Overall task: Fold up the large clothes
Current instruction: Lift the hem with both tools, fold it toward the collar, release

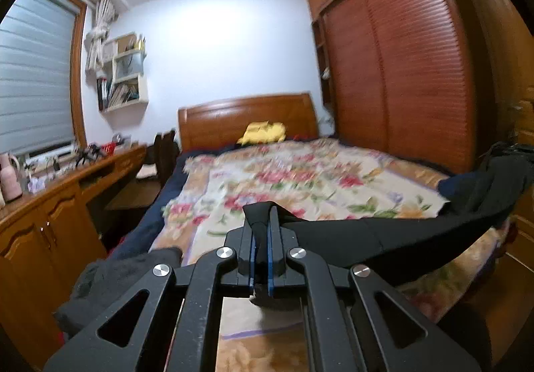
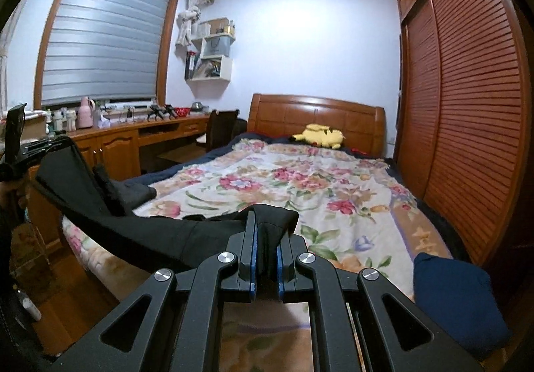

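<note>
A black garment [image 1: 383,238] hangs stretched in the air above the foot of a bed with a floral blanket [image 1: 300,178]. My left gripper [image 1: 261,221] is shut on one end of it. My right gripper [image 2: 265,225] is shut on the other end, and the black garment [image 2: 140,231] runs left from it toward the left gripper [image 2: 43,146], seen at the far left. In the left wrist view the garment runs right to the right gripper [image 1: 514,151] at the frame edge.
A yellow plush toy [image 2: 320,135] lies by the wooden headboard [image 2: 317,115]. A dark blue cloth [image 2: 457,298] lies at the bed's near right corner, dark clothes [image 1: 110,285] at its near left. A wooden desk [image 2: 126,141] stands left, a louvred wardrobe [image 2: 467,111] right.
</note>
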{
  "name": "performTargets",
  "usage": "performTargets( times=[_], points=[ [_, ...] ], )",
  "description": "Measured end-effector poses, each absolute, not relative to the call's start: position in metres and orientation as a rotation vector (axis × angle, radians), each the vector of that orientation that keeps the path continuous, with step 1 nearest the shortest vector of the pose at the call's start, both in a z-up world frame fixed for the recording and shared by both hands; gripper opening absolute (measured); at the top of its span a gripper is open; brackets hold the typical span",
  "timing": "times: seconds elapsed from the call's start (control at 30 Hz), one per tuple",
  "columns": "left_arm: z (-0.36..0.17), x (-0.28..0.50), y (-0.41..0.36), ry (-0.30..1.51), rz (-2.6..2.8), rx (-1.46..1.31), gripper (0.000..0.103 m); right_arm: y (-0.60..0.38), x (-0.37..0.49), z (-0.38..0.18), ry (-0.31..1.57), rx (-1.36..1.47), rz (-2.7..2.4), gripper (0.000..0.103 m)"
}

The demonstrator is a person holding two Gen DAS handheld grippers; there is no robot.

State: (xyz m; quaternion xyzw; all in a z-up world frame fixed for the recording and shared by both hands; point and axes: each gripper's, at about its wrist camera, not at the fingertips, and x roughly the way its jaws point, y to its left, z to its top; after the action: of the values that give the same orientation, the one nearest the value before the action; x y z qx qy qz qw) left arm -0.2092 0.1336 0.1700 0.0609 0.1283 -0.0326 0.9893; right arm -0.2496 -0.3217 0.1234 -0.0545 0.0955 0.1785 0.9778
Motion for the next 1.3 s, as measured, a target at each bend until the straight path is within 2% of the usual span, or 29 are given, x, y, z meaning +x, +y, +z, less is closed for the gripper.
performTargets(
  times=[0.3,0.57,1.17,1.2,1.27,1.3],
  points=[
    [0.097,-0.079,0.156,0.487,0.053,0.106,0.005,-0.286,-0.112,0.096,0.345,-0.102,0.299,0.008],
    [0.058,-0.009,0.161,0.590,0.060,0.074,0.005,-0.258,-0.015,0.064,0.468,-0.126,0.248,0.008],
    [0.050,0.111,0.155,0.611,0.103,0.096,0.006,-0.207,0.131,0.046,0.554,-0.176,0.103,0.008],
    [0.049,0.112,0.155,0.615,0.093,0.086,0.007,-0.203,0.134,0.044,0.564,-0.172,0.099,0.009],
    [0.048,0.106,0.154,0.616,0.065,0.067,0.016,-0.199,0.136,0.039,0.572,-0.168,0.097,0.011],
    [0.048,0.104,0.152,0.614,0.059,0.066,0.028,-0.196,0.135,0.038,0.572,-0.167,0.101,0.014]
  ],
)
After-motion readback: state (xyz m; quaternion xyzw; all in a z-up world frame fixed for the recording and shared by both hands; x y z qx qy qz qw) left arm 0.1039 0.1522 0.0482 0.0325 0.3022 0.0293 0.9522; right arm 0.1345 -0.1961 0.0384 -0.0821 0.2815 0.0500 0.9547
